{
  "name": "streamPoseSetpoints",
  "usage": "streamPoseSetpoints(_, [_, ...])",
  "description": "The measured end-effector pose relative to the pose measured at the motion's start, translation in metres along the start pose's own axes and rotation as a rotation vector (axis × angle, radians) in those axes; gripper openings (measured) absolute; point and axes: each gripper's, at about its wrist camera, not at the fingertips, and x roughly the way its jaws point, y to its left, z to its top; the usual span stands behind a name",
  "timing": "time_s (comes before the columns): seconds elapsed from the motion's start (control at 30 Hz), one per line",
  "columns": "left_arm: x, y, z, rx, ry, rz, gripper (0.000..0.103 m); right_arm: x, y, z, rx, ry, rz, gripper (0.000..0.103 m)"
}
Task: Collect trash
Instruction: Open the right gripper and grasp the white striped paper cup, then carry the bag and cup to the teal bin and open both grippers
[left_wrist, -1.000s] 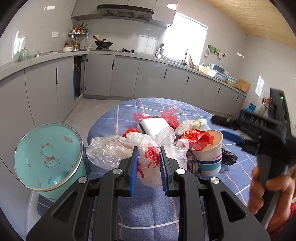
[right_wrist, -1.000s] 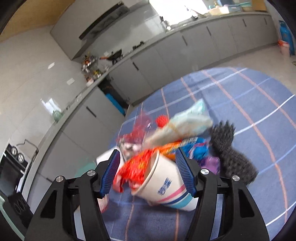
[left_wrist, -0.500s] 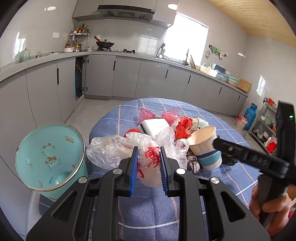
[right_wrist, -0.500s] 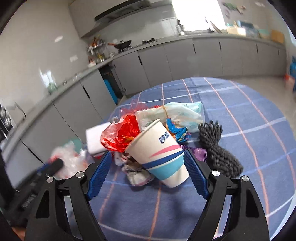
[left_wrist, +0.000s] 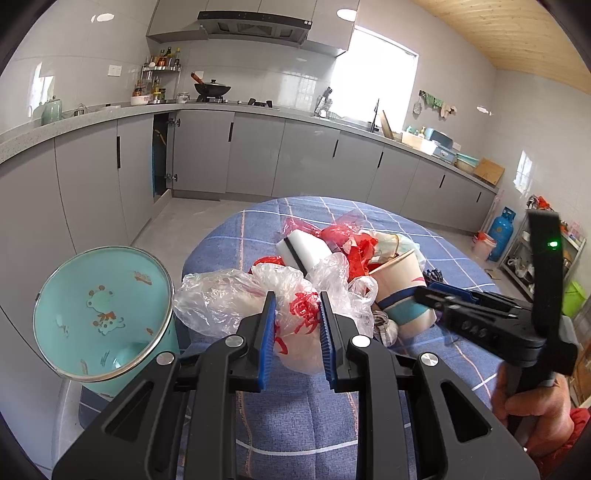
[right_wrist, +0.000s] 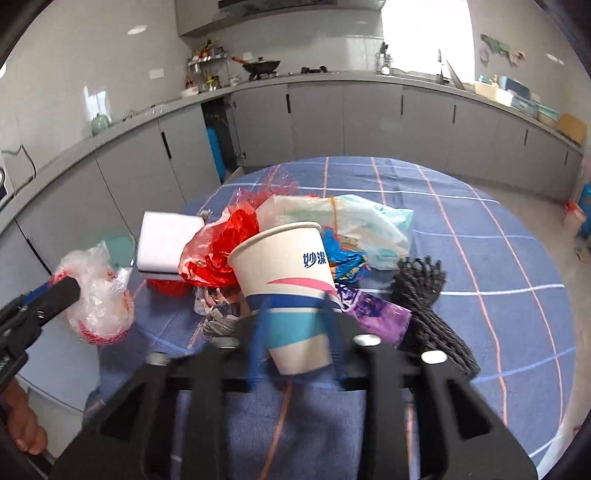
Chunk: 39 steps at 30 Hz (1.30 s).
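We find the left claw (left_wrist: 295, 328) clenched on a clear plastic bag (left_wrist: 258, 295) bearing red print; the print is crumpled and we cannot read it. The bag hangs at the near edge of the tabletop (left_wrist: 295, 417), which is covered in blue checked cloth, just beside a teal bin (left_wrist: 99, 314) whose open mouth tilts toward the camera. The bin's inner wall carries small cartoon figures.

The right claw (right_wrist: 295, 332) has its blue pads on either side of the lower part of a paper cup (right_wrist: 288, 288). The pads are blurred, so we cannot tell whether they press the cup or stand just clear of it. The cup is tilted, rim away from the claw, and is white with a pink swoosh and dark blue and teal bands. It carries blue Chinese characters that we read as "妙洁".

Behind and around the cup lies the trash pile: a red plastic bag (right_wrist: 221, 254) touching the rim, a white sponge (right_wrist: 166, 240) to the left, a pale printed bag (right_wrist: 343, 218) behind, a blue wrapper (right_wrist: 343, 258) and a purple wrapper (right_wrist: 373, 306) to the right. The purple wrapper's lettering is too small to read. A black net (right_wrist: 428, 306) lies at the pile's right edge.
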Motion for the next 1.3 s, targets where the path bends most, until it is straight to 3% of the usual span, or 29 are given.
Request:
streamPoseSetpoints(0.1, [0.000, 0.002, 0.000, -0.004, 0.000, -0.003, 0.022, -0.011, -0.004, 0.001, 0.041, -0.022, 0.023, 0.008])
streamPoseSetpoints(0.13, [0.000, 0.002, -0.001, -0.004, 0.003, -0.007, 0.022, -0.012, -0.003, 0.002, 0.034, -0.019, 0.023, 0.013])
streamPoseSetpoints(0.17, [-0.001, 0.001, -0.001, -0.002, 0.003, -0.009, 0.022, -0.011, -0.001, 0.003, 0.020, -0.017, 0.022, 0.022])
streamPoseSetpoints(0.2, [-0.002, 0.001, -0.001, 0.003, -0.001, -0.010, 0.022, -0.012, -0.001, 0.003, 0.014, -0.023, 0.018, 0.055])
streamPoseSetpoints(0.23, [-0.004, 0.001, 0.000, 0.005, -0.005, -0.009, 0.022, -0.014, -0.001, 0.004, 0.014, -0.042, 0.014, 0.081])
streamPoseSetpoints(0.27, [-0.005, 0.002, 0.000, 0.005, -0.011, -0.006, 0.022, -0.016, 0.000, 0.004, 0.011, -0.056, 0.016, 0.083])
streamPoseSetpoints(0.5, [-0.006, 0.006, 0.000, 0.000, -0.016, 0.009, 0.022, 0.026, 0.008, 0.014, -0.088, 0.059, 0.007, 0.082])
streamPoseSetpoints(0.53, [-0.005, 0.006, 0.000, 0.000, -0.015, 0.010, 0.022, 0.033, 0.006, 0.013, -0.081, 0.075, 0.015, 0.080])
streamPoseSetpoints(0.6, [-0.003, 0.007, 0.000, -0.004, -0.009, 0.014, 0.022, 0.039, 0.004, 0.011, -0.072, 0.095, 0.020, 0.065])
streamPoseSetpoints(0.77, [-0.001, 0.006, 0.000, 0.001, -0.003, 0.008, 0.022, 0.019, 0.005, 0.010, -0.039, 0.038, 0.021, 0.064])
streamPoseSetpoints(0.97, [-0.005, 0.007, 0.005, 0.011, -0.024, 0.022, 0.022, -0.032, 0.008, 0.017, 0.048, -0.089, 0.039, 0.064])
streamPoseSetpoints(1.17, [-0.019, 0.024, 0.022, 0.013, -0.059, 0.083, 0.022, -0.047, 0.034, 0.031, 0.077, -0.136, 0.130, 0.064])
streamPoseSetpoints(1.3, [-0.025, 0.049, 0.039, 0.010, -0.071, 0.167, 0.022, -0.041, 0.060, 0.042, 0.064, -0.137, 0.181, 0.064])
